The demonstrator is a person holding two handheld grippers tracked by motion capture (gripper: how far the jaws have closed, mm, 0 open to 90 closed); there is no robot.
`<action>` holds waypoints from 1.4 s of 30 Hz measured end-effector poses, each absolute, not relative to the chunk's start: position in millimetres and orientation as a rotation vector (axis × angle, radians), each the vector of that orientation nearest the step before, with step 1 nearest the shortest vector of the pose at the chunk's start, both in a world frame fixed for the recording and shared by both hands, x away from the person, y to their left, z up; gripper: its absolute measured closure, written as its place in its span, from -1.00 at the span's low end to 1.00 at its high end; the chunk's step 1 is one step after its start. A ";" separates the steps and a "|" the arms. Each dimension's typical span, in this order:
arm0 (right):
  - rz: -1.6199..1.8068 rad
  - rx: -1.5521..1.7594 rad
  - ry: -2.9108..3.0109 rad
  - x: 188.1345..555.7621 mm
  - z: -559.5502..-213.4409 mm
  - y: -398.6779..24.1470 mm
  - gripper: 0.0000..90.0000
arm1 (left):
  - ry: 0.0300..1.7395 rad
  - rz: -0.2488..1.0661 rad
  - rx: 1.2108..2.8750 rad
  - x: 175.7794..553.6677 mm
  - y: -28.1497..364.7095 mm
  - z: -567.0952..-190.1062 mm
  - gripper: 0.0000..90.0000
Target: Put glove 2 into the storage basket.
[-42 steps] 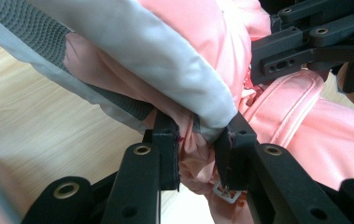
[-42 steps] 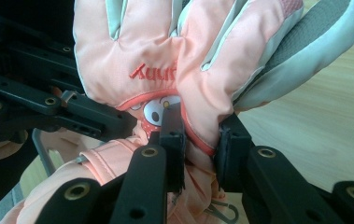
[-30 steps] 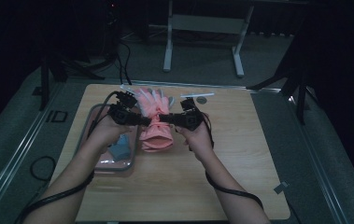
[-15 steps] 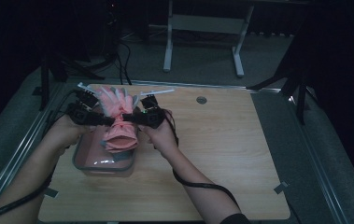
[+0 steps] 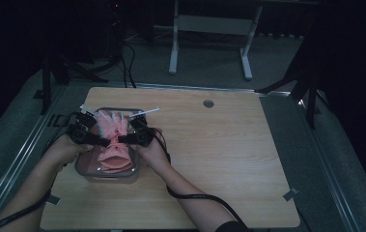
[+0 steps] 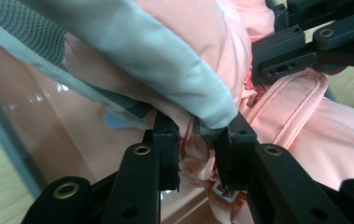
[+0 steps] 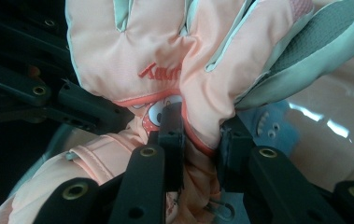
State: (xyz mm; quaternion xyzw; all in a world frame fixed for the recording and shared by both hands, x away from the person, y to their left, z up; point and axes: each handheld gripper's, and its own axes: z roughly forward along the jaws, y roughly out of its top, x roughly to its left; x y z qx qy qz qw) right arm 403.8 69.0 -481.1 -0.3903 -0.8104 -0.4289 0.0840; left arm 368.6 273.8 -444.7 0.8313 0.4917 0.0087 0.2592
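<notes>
Both grippers pinch one padded pink-and-grey winter glove [image 5: 114, 140] at its wrist, the left gripper [image 5: 104, 142] from the left and the right gripper [image 5: 122, 138] from the right, each with its jaws pressed onto bunched fabric. The glove hangs over the clear rectangular plastic container [image 5: 81, 169] at the left of the wooden tabletop [image 5: 229, 154]. A likely risk: the glove's fingers drape over the far rim, so part stays outside, or slippery fabric slides from one pinch.

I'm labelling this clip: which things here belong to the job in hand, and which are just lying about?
In the job:
pink glove
clear container
left gripper
right gripper

Lying about:
small blue item in the container
round grommet in the table
</notes>
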 end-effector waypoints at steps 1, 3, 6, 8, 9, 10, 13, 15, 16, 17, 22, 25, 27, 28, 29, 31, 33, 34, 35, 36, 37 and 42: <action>-1.265 -1.166 -2.429 403.7 -483.6 68.8 0.65 | 1.334 0.017 2.253 368.3 273.1 -449.1 0.61; -1.226 -1.163 -2.468 402.3 -487.3 68.7 0.64 | 1.338 0.005 2.257 367.8 271.3 -456.8 0.61; -1.182 -1.168 -2.542 398.8 -486.0 70.1 0.58 | 1.338 0.005 2.272 368.2 268.9 -462.5 0.61; -1.162 -1.167 -2.557 398.8 -487.0 70.6 0.56 | 1.348 -0.001 2.275 368.4 265.8 -466.8 0.60; -1.122 -1.179 -2.553 400.3 -489.9 69.9 0.51 | 1.352 0.001 2.272 368.3 265.2 -467.5 0.60; -1.116 -1.182 -2.545 401.6 -491.1 68.5 0.46 | 1.357 0.000 2.267 368.6 264.5 -468.6 0.60; -1.117 -1.180 -2.544 403.5 -488.9 65.7 0.38 | 1.359 -0.002 2.250 368.7 264.4 -468.7 0.59; -1.121 -1.174 -2.552 404.5 -487.0 64.1 0.26 | 1.362 -0.002 2.252 368.9 264.3 -469.7 0.59; -1.128 -1.170 -2.553 405.0 -485.8 62.8 0.18 | 1.367 -0.006 2.250 369.2 264.6 -470.5 0.58; -1.160 -1.160 -2.550 405.5 -483.7 60.6 0.12 | 1.369 -0.011 2.247 369.5 264.8 -470.9 0.58; -1.286 -1.110 -2.490 407.6 -469.5 48.0 -0.19 | 1.380 -0.013 2.224 371.6 264.8 -471.5 0.47; -1.290 -1.018 -2.531 406.2 -468.8 43.4 -0.40 | 1.391 0.037 2.183 370.8 266.6 -469.3 0.26; -1.300 -0.967 -2.563 404.3 -470.5 41.8 -0.46 | 1.394 0.100 2.150 369.1 267.4 -466.6 0.13; -1.296 -0.961 -2.570 403.1 -470.6 40.7 -0.46 | 1.391 0.126 2.141 368.0 267.8 -464.7 0.06; -1.308 -0.962 -2.578 402.3 -470.6 39.7 -0.48 | 1.388 0.155 2.124 367.0 268.4 -462.7 0.00; -1.317 -0.950 -2.601 400.9 -469.3 37.6 -0.62 | 1.388 0.206 2.082 364.6 269.6 -458.2 -0.17; -1.319 -0.919 -2.612 400.7 -467.2 34.5 -0.64 | 1.371 0.226 2.045 361.9 272.0 -452.8 -0.43; -1.321 -0.916 -2.623 400.7 -465.9 32.9 -0.66 | 1.375 0.247 2.032 360.5 272.5 -449.7 -0.51; -1.323 -0.911 -2.630 401.3 -464.8 30.7 -0.65 | 1.370 0.282 2.019 358.4 272.1 -446.5 -0.63; -1.332 -0.907 -2.613 402.2 -463.9 28.5 -0.65 | 1.354 0.300 2.014 355.9 271.1 -443.0 -0.71; -1.332 -0.907 -2.613 402.2 -463.9 28.5 -0.65 | 1.354 0.300 2.014 355.9 271.1 -443.0 -0.71; -1.353 -0.923 -2.597 402.5 -459.4 14.8 -0.65 | 1.297 0.378 1.906 339.7 265.2 -421.3 -0.71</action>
